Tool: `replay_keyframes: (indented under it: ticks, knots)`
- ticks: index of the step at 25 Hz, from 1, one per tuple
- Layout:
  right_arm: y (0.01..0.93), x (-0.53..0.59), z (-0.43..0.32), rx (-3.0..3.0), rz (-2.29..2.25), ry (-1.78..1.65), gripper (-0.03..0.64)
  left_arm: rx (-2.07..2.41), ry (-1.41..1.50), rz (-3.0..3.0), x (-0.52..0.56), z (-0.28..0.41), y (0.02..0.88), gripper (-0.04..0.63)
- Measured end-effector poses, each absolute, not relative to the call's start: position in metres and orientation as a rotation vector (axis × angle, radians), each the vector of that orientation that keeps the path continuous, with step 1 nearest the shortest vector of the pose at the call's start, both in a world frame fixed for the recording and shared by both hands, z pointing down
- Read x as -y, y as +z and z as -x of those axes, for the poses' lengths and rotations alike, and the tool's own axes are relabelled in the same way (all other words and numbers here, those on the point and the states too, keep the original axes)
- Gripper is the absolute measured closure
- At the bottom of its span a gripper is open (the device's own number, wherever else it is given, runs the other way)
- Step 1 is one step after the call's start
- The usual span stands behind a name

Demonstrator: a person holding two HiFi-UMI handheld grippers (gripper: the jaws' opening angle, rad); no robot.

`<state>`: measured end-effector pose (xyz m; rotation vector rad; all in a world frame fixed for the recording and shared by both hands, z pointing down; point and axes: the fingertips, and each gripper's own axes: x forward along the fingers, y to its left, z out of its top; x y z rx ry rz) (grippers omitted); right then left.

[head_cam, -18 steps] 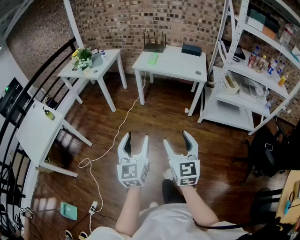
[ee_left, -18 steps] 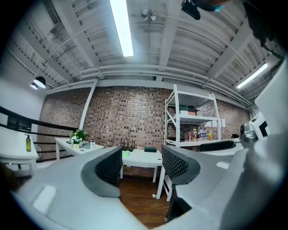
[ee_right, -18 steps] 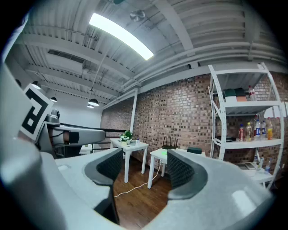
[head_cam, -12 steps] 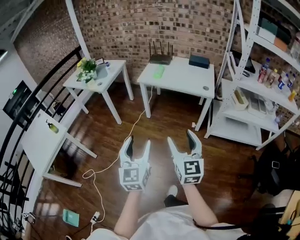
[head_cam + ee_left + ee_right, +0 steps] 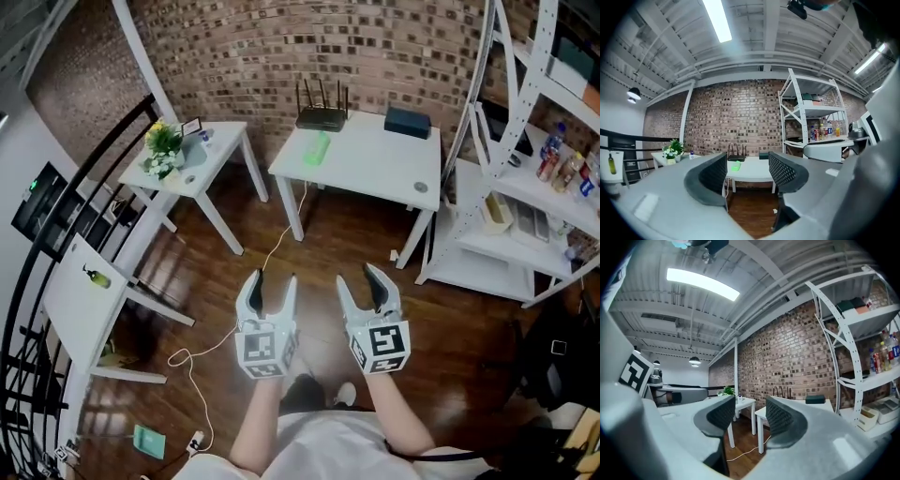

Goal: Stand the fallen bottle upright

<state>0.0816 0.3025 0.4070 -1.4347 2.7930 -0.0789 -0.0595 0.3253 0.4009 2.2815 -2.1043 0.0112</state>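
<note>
A green bottle (image 5: 316, 148) lies on its side on the white table (image 5: 375, 173) by the brick wall, far ahead of both grippers. In the left gripper view the green bottle (image 5: 736, 166) shows small between the jaws, on the distant table top. My left gripper (image 5: 275, 278) and right gripper (image 5: 357, 277) are held side by side at waist height over the wooden floor, pointing level at the table. Both are open with nothing between their fingers. The left gripper (image 5: 747, 164) and right gripper (image 5: 749, 411) show a clear gap in their own views.
A black router (image 5: 321, 117) and a dark box (image 5: 407, 122) share the bottle's table. A smaller white table with a plant (image 5: 164, 141) stands to the left, white shelving (image 5: 539, 197) to the right. A white cable (image 5: 234, 323) trails over the floor. A railing (image 5: 56, 253) runs along the left.
The tables and shelving have shifted down and to the right in the head view and look slightly nearer. Both grippers keep the same stance and jaw gap.
</note>
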Motion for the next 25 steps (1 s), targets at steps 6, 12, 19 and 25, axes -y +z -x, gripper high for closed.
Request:
replay_keyframes:
  ticks: [6,12,19,25]
  knots:
    - [0.418,-0.212,-0.106,-2.750,1.659,0.011,0.423,2.010,0.012,-2.385,-0.229,0.046,0.408,0.313]
    - [0.403,-0.084,-0.097,-2.705,1.745,0.004,0.423,1.946,-0.023,-2.413,-0.103,0.062,0.390,0.313]
    - [0.398,0.035,-0.050,-2.774,1.705,0.045,0.423,1.895,-0.097,-2.511,0.024,0.090,0.372,0.313]
    - [0.437,0.126,-0.061,-2.835,1.739,-0.137,0.423,1.810,-0.044,-2.495,0.109,0.084,0.391,0.313]
